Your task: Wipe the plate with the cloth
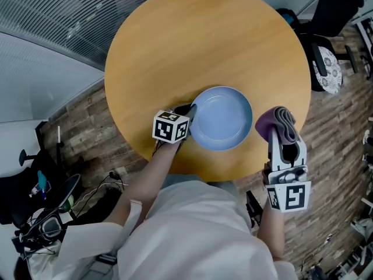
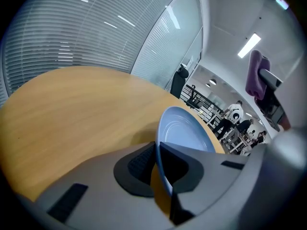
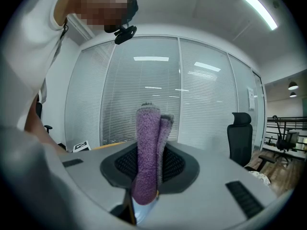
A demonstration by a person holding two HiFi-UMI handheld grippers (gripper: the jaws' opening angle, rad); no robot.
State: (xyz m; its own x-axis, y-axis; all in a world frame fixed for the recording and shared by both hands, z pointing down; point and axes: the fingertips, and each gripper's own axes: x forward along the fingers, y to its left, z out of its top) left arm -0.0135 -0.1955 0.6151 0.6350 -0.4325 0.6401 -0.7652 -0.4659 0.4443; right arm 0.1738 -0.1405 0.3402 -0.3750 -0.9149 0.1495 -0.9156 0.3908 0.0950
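- Plate [image 1: 221, 118]: blue, round, on round wooden surface [image 1: 198, 45] near its front edge.
- Left gripper [image 1: 187, 114]: jaws closed narrow on plate's left rim, pads pressing both faces.
- Cloth [image 1: 278, 123]: purple, folded, standing upright, just right of plate and apart from it.
- Right gripper [image 1: 282, 137]: jaws clamped on cloth.
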